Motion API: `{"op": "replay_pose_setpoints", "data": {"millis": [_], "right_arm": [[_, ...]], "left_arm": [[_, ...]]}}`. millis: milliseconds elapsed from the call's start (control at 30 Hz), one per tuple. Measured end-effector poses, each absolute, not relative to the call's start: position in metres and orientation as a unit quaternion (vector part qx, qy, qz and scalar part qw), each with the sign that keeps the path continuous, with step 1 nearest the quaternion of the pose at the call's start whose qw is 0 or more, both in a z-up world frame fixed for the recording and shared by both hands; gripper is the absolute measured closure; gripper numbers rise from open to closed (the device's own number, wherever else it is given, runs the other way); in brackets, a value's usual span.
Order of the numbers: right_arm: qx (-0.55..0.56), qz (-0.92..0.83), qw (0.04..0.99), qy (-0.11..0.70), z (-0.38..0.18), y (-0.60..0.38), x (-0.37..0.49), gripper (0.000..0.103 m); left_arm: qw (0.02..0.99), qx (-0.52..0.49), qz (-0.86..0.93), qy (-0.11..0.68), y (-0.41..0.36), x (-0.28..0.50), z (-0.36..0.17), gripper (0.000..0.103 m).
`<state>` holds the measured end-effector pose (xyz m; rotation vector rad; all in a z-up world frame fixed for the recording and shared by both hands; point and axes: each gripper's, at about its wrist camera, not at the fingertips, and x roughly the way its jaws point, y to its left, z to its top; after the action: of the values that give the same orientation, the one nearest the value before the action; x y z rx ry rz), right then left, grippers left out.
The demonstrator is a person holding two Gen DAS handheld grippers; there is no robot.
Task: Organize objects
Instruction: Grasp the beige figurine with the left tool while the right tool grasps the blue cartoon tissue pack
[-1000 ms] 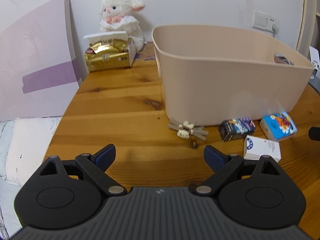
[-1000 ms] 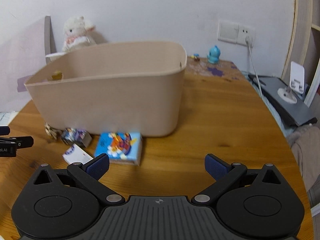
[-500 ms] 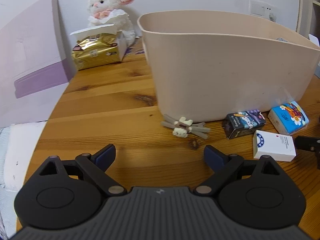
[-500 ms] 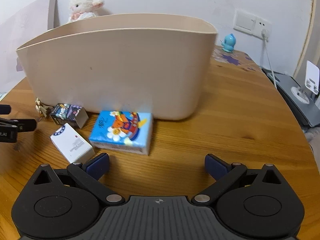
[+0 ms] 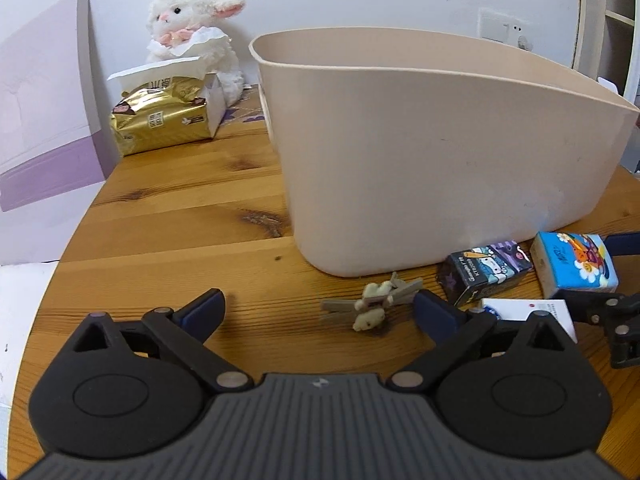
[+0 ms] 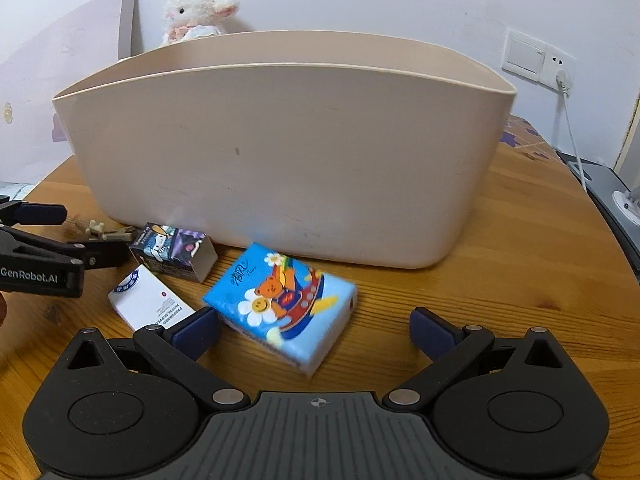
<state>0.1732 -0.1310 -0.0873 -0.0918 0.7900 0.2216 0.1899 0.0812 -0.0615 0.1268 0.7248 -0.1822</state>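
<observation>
A large beige bin (image 5: 440, 152) (image 6: 280, 152) stands on the wooden table (image 5: 168, 220). In front of it lie a small toy clip with bear figures (image 5: 372, 304) (image 6: 106, 233), a dark cartoon box (image 5: 486, 272) (image 6: 172, 252), a white box (image 5: 520, 312) (image 6: 150, 304) and a blue tissue pack (image 5: 576, 266) (image 6: 284, 304). My left gripper (image 5: 318, 310) is open and empty, with the toy clip between its fingers. My right gripper (image 6: 314, 330) is open and empty, with the near part of the blue tissue pack between its fingers.
A gold tissue pack (image 5: 160, 120) and a white plush lamb (image 5: 192, 28) sit at the table's back left beside a lilac board (image 5: 40, 112). A wall socket with a cable (image 6: 560, 76) and a grey device (image 6: 608, 188) are at the right.
Both grippers have moved forward and lower toward the small objects. The toy clip now lies between the left fingers and the tissue pack between the right fingers. Both stay open.
</observation>
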Motion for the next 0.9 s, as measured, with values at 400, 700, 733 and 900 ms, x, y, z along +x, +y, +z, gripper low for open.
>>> {"op": "replay_pose_setpoints", "data": {"millis": [400,700,733,900], "right_arm": [[-0.048,0.123,0.918,0.375,-0.088,-0.127,0.175,0.007],[-0.054,0.141,0.919,0.364,-0.078,-0.126,0.168,0.06],[-0.056,0.141,0.919,0.364,-0.077,-0.126,0.168,0.061],[-0.058,0.146,0.917,0.366,-0.076,-0.126,0.166,0.061]], "left_arm": [[0.925,0.061,-0.147,0.345,0.077,0.185,-0.06,0.034],[0.92,0.065,-0.157,0.353,0.072,0.177,-0.057,0.043],[0.92,0.065,-0.158,0.353,0.072,0.175,-0.057,0.043],[0.92,0.065,-0.156,0.354,0.071,0.168,-0.057,0.044]]}}
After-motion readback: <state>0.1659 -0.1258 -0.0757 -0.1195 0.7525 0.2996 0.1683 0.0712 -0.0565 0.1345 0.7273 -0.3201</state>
